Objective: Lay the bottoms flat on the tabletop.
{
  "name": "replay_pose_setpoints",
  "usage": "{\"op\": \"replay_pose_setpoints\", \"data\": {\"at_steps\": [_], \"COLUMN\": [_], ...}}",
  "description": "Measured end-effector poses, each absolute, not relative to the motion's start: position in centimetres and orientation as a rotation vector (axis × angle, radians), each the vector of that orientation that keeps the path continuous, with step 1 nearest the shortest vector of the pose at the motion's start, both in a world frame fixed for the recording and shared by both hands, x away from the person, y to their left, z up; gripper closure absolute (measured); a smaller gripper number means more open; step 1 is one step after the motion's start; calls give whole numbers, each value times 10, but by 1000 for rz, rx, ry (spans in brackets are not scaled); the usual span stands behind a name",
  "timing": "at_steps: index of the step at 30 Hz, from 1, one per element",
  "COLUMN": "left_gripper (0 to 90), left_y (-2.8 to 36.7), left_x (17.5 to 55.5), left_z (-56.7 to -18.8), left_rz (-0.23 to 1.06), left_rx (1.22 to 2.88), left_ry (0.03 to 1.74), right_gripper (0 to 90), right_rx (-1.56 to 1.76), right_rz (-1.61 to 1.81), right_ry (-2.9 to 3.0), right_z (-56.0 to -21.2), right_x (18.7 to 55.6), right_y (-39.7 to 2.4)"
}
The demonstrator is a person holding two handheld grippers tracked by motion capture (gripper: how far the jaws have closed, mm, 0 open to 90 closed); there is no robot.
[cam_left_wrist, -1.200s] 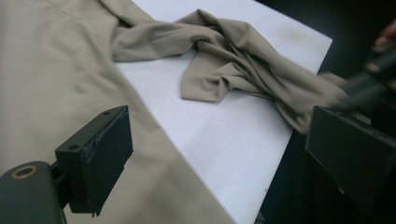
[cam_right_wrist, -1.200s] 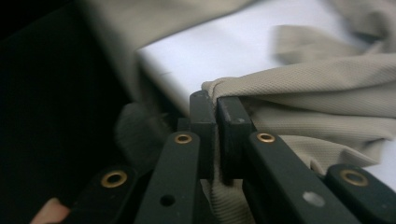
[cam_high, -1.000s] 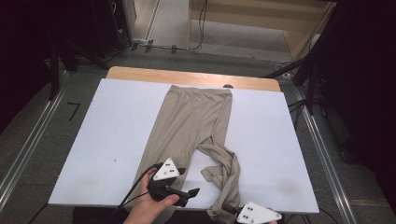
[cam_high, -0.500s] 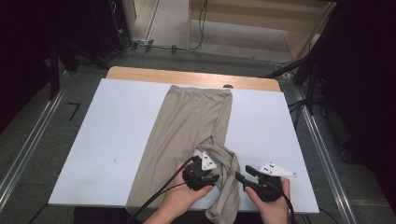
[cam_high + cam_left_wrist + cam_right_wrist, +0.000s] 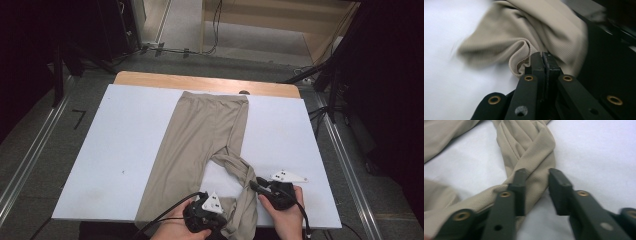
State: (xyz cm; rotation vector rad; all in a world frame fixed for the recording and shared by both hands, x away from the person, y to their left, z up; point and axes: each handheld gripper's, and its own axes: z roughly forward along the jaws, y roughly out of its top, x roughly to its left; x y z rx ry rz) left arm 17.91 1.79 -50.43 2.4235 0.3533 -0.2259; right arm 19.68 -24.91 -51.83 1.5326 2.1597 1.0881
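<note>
Beige trousers (image 5: pixel 205 130) lie flat on the white board (image 5: pixel 125 140), waistband at the far end. Their right leg is twisted into a rope that runs to the near edge. My left gripper (image 5: pixel 227 221) sits at that edge, its jaws closed tight on the hem of the twisted leg (image 5: pixel 524 30), with a fold of cloth bunched beside the tips (image 5: pixel 543 56). My right gripper (image 5: pixel 253 185) straddles the twisted leg (image 5: pixel 534 145) higher up. Its jaws have just been closing; the cloth lies between them (image 5: pixel 537 176) without being squeezed.
The board rests on a wooden table (image 5: pixel 200 82) with metal rails along both sides and dark floor beyond. Cables trail from both grippers off the near edge. Bare board lies left and right of the trousers.
My right gripper came in from the near right corner to the twisted leg. My left gripper shifted right, then back toward the near edge, and its jaws shut on the hem.
</note>
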Motion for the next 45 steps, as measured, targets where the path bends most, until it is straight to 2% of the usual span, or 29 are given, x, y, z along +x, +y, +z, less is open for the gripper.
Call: {"op": "replay_pose_setpoints", "data": {"at_steps": [2, 3, 5, 6, 11, 16, 19, 21, 22, 23, 24, 26, 27, 32, 41, 45], "left_gripper": [825, 751, 627, 593, 560, 483, 479, 487, 526, 582, 690, 853, 894, 900, 900, 900], "left_y": [19, 19, 17, 15, -8, -41, -56, -65, -68, -70, -71, -68, -65, -49, -7, 0], "left_x": [179, 181, 191, 198, 231, 251, 257, 260, 259, 258, 258, 261, 262, 257, 252, 252], "left_z": [-501, -498, -492, -489, -487, -498, -503, -509, -512, -512, -511, -510, -509, -507, -503, -506], "left_rz": [-224, -194, -135, -109, -32, 79, 93, 134, 174, 228, 261, 211, 186, 107, 44, 37], "left_rx": [2393, 2363, 2299, 2277, 2194, 2209, 2199, 2261, 2267, 2275, 2283, 2290, 2298, 2301, 2281, 2288], "left_ry": [357, 385, 443, 469, 633, 714, 736, 737, 736, 746, 761, 756, 749, 713, 674, 675], "right_gripper": [769, 804, 837, 845, 852, 851, 851, 851, 851, 851, 851, 851, 851, 845, 840, 774], "right_rx": [1527, 1515, 1506, 1503, 1533, 1529, 1514, 1514, 1510, 1507, 1504, 1503, 1508, 1493, 1543, 1540], "right_rz": [1104, 1113, 1111, 1124, 1167, 1188, 1202, 1206, 1211, 1211, 1211, 1217, 1220, 1205, 1117, 1143], "right_ry": [2172, 2180, 2174, 2168, 2109, 2130, 2149, 2157, 2160, 2163, 2165, 2158, 2153, 2155, 2122, 2118], "right_z": [-518, -518, -516, -515, -509, -513, -515, -516, -516, -517, -517, -516, -515, -512, -515, -513], "right_x": [195, 195, 193, 193, 188, 188, 187, 186, 186, 186, 186, 185, 185, 178, 166, 178], "right_y": [-252, -253, -255, -257, -271, -275, -275, -275, -275, -275, -276, -277, -278, -284, -309, -305]}}
